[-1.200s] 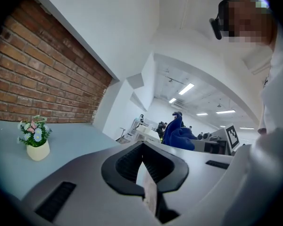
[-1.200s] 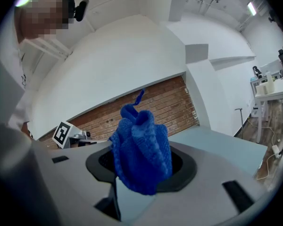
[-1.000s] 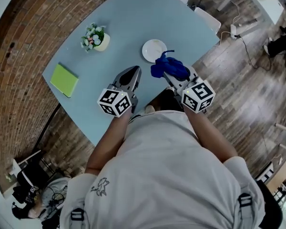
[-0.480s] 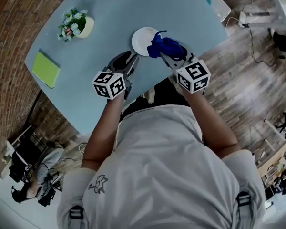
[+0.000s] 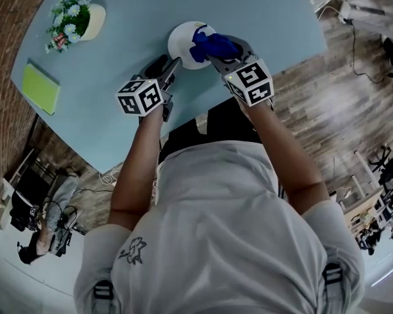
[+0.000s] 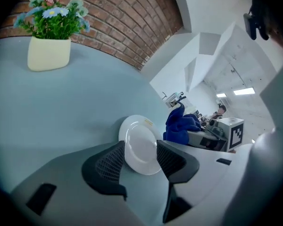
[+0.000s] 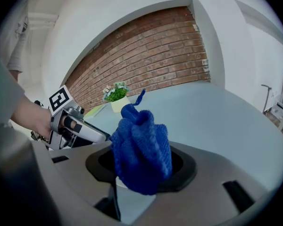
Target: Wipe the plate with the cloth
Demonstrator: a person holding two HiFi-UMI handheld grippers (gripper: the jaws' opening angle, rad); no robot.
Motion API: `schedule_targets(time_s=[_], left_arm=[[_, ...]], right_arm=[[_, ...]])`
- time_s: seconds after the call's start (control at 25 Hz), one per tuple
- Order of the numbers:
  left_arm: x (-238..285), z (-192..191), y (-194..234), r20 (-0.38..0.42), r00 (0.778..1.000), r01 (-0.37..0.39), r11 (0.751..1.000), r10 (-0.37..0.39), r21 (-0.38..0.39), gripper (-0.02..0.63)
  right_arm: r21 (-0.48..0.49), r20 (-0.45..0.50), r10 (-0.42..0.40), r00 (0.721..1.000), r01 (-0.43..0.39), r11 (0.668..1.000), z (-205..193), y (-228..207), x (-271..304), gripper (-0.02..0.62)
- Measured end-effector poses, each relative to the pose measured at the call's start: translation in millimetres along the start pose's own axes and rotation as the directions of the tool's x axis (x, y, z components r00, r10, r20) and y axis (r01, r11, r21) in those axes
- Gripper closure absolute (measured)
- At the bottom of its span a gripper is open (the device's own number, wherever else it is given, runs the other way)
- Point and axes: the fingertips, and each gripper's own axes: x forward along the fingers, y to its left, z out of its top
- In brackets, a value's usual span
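A small white plate [image 5: 181,41] lies on the pale blue table [image 5: 131,25]. My left gripper [image 5: 169,64] reaches its near rim, and its jaws are opening. In the left gripper view the plate [image 6: 140,145] lies between the two black pads [image 6: 108,164], which stand apart from it. My right gripper [image 5: 217,53] is shut on a bunched blue cloth [image 5: 209,46] that hangs over the plate's right side. In the right gripper view the cloth [image 7: 141,147] fills the jaws and hides most of the plate beneath. The left gripper [image 7: 80,126] shows beside it.
A cream pot of flowers [image 5: 78,17] stands at the table's far left, with a green notebook [image 5: 40,87] nearer the left edge. A brick wall [image 6: 113,13] runs behind the table. The table's near edge [image 5: 183,120] lies just in front of the person.
Both grippers have come down and forward onto the plate. The left jaws, shut a second ago, now stand apart. The cloth has travelled with the right gripper.
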Motion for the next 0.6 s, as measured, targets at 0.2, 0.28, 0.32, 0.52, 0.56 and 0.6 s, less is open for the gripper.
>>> schedule_targets(time_s=[0.2,0.28,0.32,0.52,0.56,0.6], left_arm=[[19,-12,18,-0.029,0.999,-0.032,0.997,0.03,-0.066,0.396],[20,-11,20,-0.026,0.999,-0.041,0.996,0.039,-0.074,0.397],[21,-10,21,-0.022,0.999,-0.044,0.996,0.042,-0.077,0.397],[24,-7,23,-0.018,0.999,-0.046,0.995,0.044,-0.085,0.397],[24,-7,22,-0.018,0.999,-0.044,0.995,0.043,-0.089,0.396],[25,-6,22,-0.018,0.999,-0.043,0.995,0.041,-0.096,0.397]], right_arm=[[0.004,-0.062,0.025,0.998,-0.025,1.0,-26,-9,16,0.433],[0.003,-0.075,0.039,0.996,-0.039,0.999,-33,-9,22,0.433],[-0.003,-0.075,0.043,0.996,-0.044,0.999,-34,-10,25,0.433],[-0.041,-0.086,0.07,0.994,-0.074,0.996,-33,-6,35,0.433],[-0.052,-0.086,0.073,0.994,-0.078,0.996,-33,-6,35,0.433],[-0.065,-0.085,0.075,0.994,-0.08,0.995,-33,-6,34,0.433]])
